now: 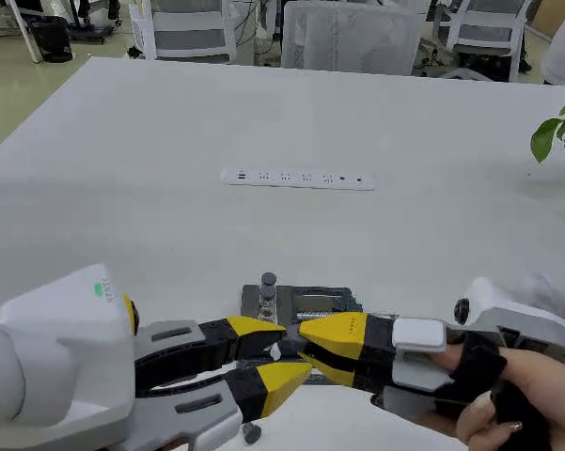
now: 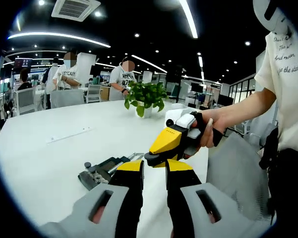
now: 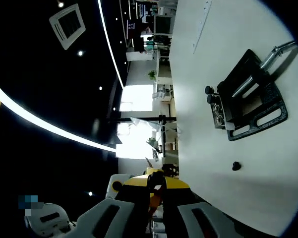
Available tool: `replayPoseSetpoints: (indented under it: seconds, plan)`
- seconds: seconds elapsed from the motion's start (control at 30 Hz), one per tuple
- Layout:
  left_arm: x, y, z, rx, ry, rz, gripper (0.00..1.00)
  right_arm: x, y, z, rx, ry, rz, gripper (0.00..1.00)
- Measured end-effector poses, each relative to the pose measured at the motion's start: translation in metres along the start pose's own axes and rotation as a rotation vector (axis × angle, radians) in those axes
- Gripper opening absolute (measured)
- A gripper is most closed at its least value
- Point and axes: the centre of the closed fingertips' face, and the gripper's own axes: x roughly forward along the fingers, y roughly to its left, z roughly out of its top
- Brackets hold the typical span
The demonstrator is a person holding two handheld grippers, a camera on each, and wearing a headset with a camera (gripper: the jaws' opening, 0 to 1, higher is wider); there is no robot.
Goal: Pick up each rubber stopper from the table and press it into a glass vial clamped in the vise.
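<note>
A small black vise (image 1: 315, 303) sits on the white table (image 1: 169, 160) just beyond both grippers. At its left end stands a glass vial (image 1: 267, 293) with a dark stopper on top. The left gripper (image 1: 291, 351) comes in from the lower left, open, with nothing seen between its yellow tips. The right gripper (image 1: 303, 344) meets it tip to tip from the right, jaws closed together. I cannot tell whether anything is pinched in it. One loose dark rubber stopper (image 1: 251, 432) lies near the table's front edge. In the gripper views: left gripper (image 2: 154, 166), right gripper (image 2: 149, 158), vise (image 2: 101, 171); right gripper (image 3: 157, 181), vise (image 3: 250, 101), stopper (image 3: 235, 166).
A white power strip (image 1: 296, 178) lies across the middle of the table. A leafy plant (image 1: 564, 141) stands at the right edge, also the plant (image 2: 146, 96). Office chairs (image 1: 343, 38) line the far side. People stand beyond the table in the left gripper view.
</note>
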Motion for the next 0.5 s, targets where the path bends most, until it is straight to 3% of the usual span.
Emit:
replayPoseSetpoints:
  seconds: [0.5]
  plan:
    - [-0.0027, -0.0046, 0.0004, 0.014, -0.017, -0.010, 0.04, -0.0009, 0.0018, -0.0066, 0.086, 0.008, 0.057, 0.04]
